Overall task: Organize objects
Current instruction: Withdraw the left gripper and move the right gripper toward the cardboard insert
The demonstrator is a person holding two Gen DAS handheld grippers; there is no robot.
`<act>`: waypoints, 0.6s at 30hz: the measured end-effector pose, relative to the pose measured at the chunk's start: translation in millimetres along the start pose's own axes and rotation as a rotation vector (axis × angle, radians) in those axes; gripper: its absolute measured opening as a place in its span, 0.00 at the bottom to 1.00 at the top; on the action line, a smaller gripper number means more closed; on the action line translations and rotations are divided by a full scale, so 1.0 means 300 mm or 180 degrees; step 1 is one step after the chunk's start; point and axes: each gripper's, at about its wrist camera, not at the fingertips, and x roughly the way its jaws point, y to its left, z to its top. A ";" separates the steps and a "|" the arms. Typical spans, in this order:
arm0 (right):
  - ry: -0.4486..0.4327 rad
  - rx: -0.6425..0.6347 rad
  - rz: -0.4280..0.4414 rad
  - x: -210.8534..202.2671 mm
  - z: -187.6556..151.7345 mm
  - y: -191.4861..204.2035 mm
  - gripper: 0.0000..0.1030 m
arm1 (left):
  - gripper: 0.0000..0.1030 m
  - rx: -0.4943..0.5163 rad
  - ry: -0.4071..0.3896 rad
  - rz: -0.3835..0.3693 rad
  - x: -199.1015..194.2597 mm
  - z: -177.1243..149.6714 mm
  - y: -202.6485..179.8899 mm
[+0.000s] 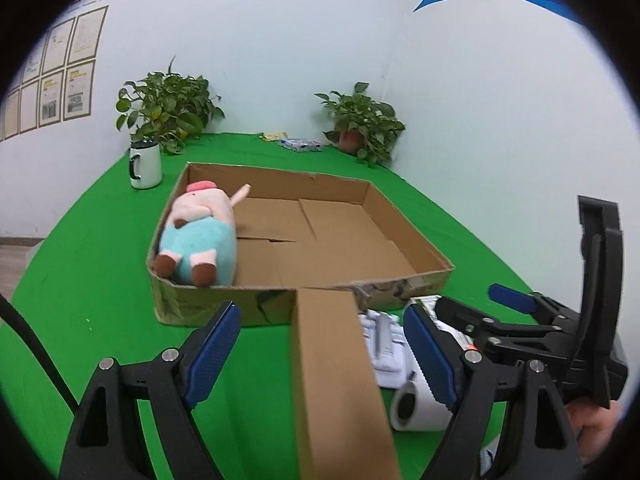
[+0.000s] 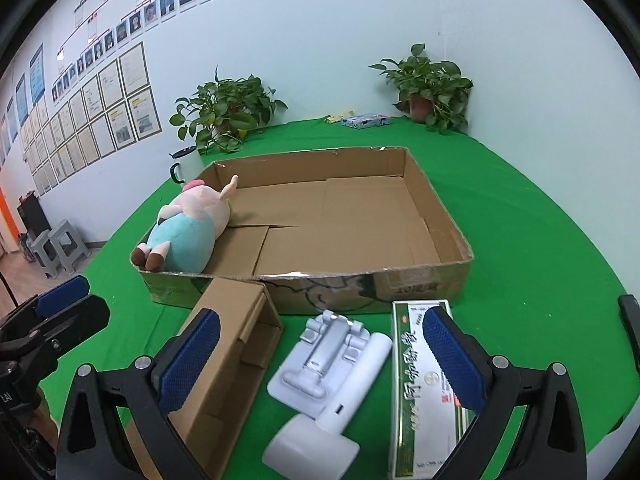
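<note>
Nearest the lens in the right wrist view, the right gripper (image 2: 316,364) stands spread wide and empty above three items on the green table (image 2: 540,248): a small open carton (image 2: 228,360), a white handheld device (image 2: 332,412) lying across a grey folding stand (image 2: 320,356), and a long green-and-white box (image 2: 424,392). The left gripper (image 1: 320,356), also spread and pinching nothing, straddles the carton without touching it. Beyond lies the shallow cardboard tray (image 2: 440,216), with a plush pig (image 2: 188,228) in its left near corner. By appearance the carton and long box are light, stiff and crushable, best taken across their narrow sides; the white device looks smooth and may slip, so its barrel suits the pads. The long box's near end is cut off, and its print is unreadable.
</note>
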 end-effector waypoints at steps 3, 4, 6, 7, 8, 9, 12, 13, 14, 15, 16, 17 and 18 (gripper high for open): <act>0.0002 -0.0001 0.0039 -0.040 -0.030 -0.018 0.99 | 0.80 0.0023 0.0000 -0.0028 -0.023 -0.013 -0.029; 0.0008 -0.0007 0.0047 -0.052 -0.039 -0.023 0.99 | 0.80 0.0031 0.0000 -0.0031 -0.030 -0.016 -0.035; 0.0008 -0.0009 0.0070 -0.073 -0.055 -0.034 0.99 | 0.79 0.0039 0.0023 -0.0048 -0.040 -0.024 -0.047; 0.0005 -0.0009 0.0086 -0.089 -0.064 -0.045 0.99 | 0.79 0.0034 0.0044 -0.0064 -0.044 -0.027 -0.052; 0.0006 -0.0008 0.0100 -0.109 -0.072 -0.058 0.99 | 0.79 0.0025 0.0056 -0.0087 -0.046 -0.031 -0.055; 0.0006 -0.0009 0.0116 -0.115 -0.077 -0.062 0.99 | 0.77 0.0018 0.0070 -0.0114 -0.048 -0.036 -0.058; 0.0028 -0.0009 0.0147 -0.142 -0.097 -0.085 0.99 | 0.71 0.0053 0.0127 -0.0148 -0.042 -0.049 -0.068; 0.0039 -0.0006 0.0161 -0.150 -0.105 -0.093 0.99 | 0.69 0.0064 0.0153 -0.0152 -0.037 -0.054 -0.071; 0.0059 -0.0005 0.0180 -0.164 -0.117 -0.109 0.99 | 0.68 0.0070 0.0183 -0.0167 -0.031 -0.059 -0.072; 0.0082 -0.0012 0.0211 -0.164 -0.125 -0.111 0.99 | 0.67 0.0067 0.0205 -0.0174 -0.026 -0.063 -0.073; 0.0102 -0.0025 0.0268 -0.170 -0.135 -0.116 0.99 | 0.67 0.0052 0.0227 -0.0175 -0.022 -0.069 -0.071; 0.0113 -0.0041 0.0321 -0.180 -0.145 -0.124 0.99 | 0.67 0.0032 0.0250 -0.0179 -0.018 -0.076 -0.068; 0.0124 -0.0066 0.0415 -0.184 -0.156 -0.121 0.99 | 0.67 0.0012 0.0277 -0.0181 -0.014 -0.084 -0.066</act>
